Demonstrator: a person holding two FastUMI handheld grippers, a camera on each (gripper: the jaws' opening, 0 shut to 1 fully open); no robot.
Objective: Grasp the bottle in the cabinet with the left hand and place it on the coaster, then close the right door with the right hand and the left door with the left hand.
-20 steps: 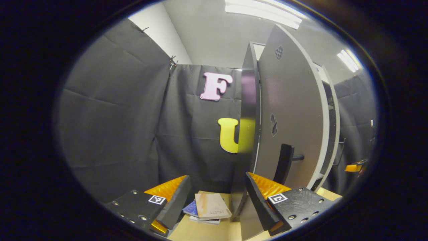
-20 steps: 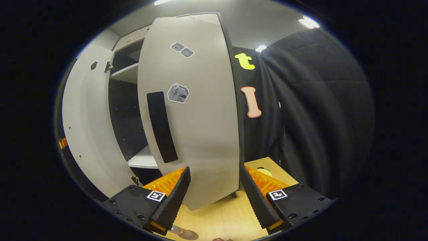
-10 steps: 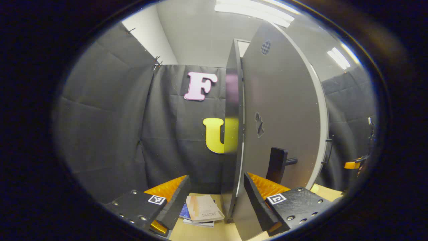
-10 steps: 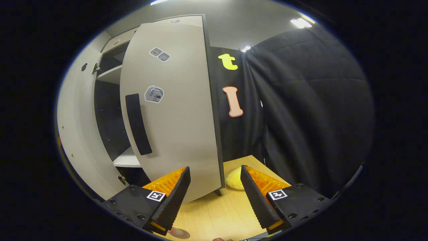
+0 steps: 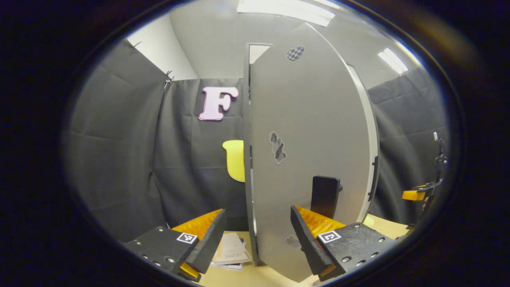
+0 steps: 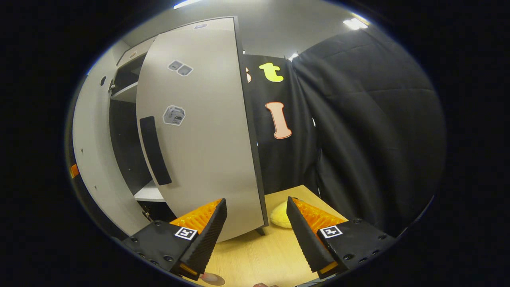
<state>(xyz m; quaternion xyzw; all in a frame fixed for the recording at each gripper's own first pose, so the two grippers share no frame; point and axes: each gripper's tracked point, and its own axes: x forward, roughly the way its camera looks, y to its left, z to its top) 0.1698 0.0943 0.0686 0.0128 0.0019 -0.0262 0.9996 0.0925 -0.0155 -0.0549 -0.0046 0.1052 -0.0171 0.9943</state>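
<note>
At this moment the task stood in its door-closing stage. In the left gripper view, the left claw (image 5: 255, 235) was released, its fingers spread with nothing between them, and it sat close against the outer face of the left door (image 5: 306, 159) near that door's dark handle (image 5: 324, 196). From this angle the left door appeared swung most of the way toward the cabinet, though whether it had seated could not be told. A small stack of books (image 5: 231, 251) lay on the bench (image 5: 239, 277) just beyond the door's hinge side. In the right gripper view, the right claw (image 6: 257, 235) was likewise released and empty, positioned just in front of the lower edge of the right door (image 6: 199, 139) — the door was partly closed, with a gap open between it and the left door (image 6: 91, 159) through which a cabinet shelf (image 6: 149, 194) was visible. The right door's long dark handle (image 6: 154, 150) was untouched. A yellow soft object (image 6: 281, 215) rested on the bench (image 6: 259, 259) beside the door's hinge corner. The bottle and the coaster could not be located in either view, so the placement step could not be confirmed — judging by both empty claws at the doors, it was probably complete. Remaining work: both doors had yet to be pushed fully shut.
</note>
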